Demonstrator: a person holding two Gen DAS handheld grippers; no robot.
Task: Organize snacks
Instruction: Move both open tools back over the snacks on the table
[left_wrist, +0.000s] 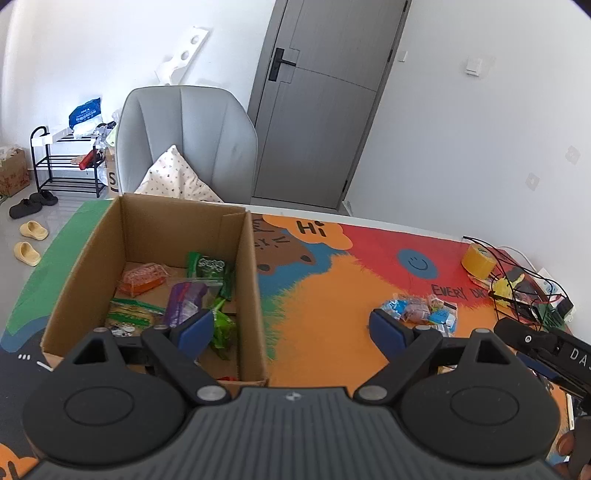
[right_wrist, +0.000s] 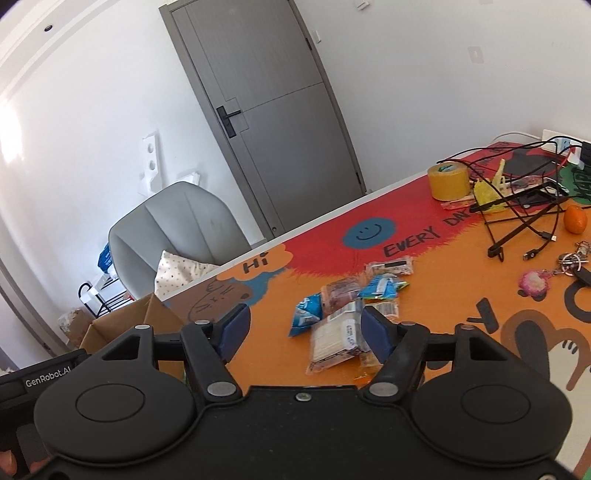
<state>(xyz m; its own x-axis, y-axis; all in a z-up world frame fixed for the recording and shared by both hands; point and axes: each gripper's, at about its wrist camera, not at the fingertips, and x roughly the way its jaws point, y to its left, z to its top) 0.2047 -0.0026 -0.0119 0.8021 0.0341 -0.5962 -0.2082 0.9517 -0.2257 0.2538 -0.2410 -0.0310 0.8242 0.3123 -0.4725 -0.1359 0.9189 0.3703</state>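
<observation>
Gaping wide and empty, the left gripper (left_wrist: 291, 332) tilts down over the near right wall of the cardboard box (left_wrist: 251, 266), where several snack packets (left_wrist: 184, 299) lie. Beside it, the right gripper (right_wrist: 304, 332), jaws parted on nothing, angles down toward the loose snack pile (right_wrist: 351, 306) on the colourful table mat (right_wrist: 461, 280).

Bright daylight, glare on left wall (right_wrist: 11, 140); sharp focus, fisheye bending, dark corners.
</observation>
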